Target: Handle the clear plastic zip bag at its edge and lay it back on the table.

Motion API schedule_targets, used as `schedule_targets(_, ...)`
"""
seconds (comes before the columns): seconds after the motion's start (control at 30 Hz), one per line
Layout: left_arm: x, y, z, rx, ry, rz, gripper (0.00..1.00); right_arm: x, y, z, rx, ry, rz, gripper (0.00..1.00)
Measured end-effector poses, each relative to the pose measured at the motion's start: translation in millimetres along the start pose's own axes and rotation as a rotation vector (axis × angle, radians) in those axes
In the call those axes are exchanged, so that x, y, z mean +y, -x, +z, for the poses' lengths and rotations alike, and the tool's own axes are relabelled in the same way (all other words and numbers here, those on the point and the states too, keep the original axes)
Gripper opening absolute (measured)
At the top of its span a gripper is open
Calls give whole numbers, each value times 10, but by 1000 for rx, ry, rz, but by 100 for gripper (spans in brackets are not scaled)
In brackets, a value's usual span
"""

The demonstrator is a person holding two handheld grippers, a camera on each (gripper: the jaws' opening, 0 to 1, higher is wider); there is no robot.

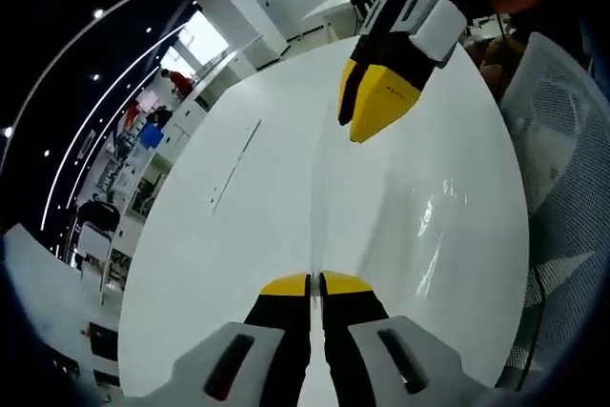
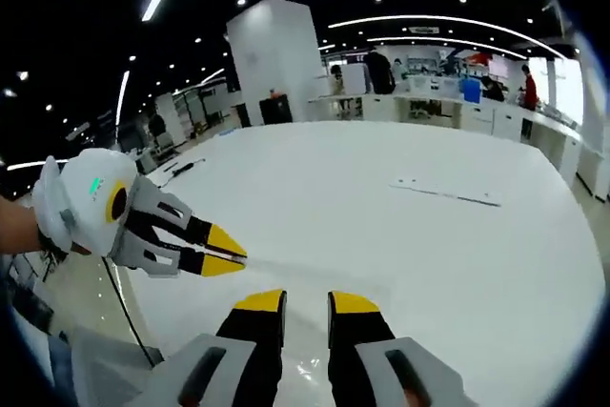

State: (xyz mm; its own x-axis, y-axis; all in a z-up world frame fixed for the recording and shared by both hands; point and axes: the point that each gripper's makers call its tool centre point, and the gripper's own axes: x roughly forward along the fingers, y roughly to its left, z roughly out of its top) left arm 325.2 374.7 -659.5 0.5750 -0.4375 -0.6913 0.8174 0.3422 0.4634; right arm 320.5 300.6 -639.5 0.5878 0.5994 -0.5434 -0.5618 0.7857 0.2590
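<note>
Pinching the clear zip bag (image 1: 315, 226) edge, the left gripper (image 1: 315, 282) is clenched on a thin seam running up the white table (image 1: 219, 235). Right gripper (image 2: 307, 300) is hanging parted beside it, likely just released. Bag's outline is nearly invisible against the tabletop; only glare hinting at it.

**Two gripper cameras faced each other over one white table**

The left gripper view looked down close along its jaws onto the white table (image 1: 267, 207), with the right gripper (image 1: 367, 107) opposite. The right gripper view sat low at the table's near edge, facing across it, with the left gripper (image 2: 224, 254) alongside.
</note>
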Motion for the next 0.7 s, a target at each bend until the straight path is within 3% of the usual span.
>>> schedule_targets(0.2,-19,16,-5,-1,9,5,0,-1,-163,51,-7,-70,-3,13)
schedule_targets(0.4,-65,31,27,-4,8,5,0,108,-147,27,15,-78,-18,11)
schedule_targets(0.5,-72,23,43,-8,10,8,0,6,-250,-24,26,-113,-22,11)
schedule_targets(0.6,-97,28,65,-10,3,8,0,102,-161,-46,25,-126,-24,11)
schedule_targets(0.7,-130,29,83,-11,-6,8,0,46,-225,-39,26,-140,-32,9)
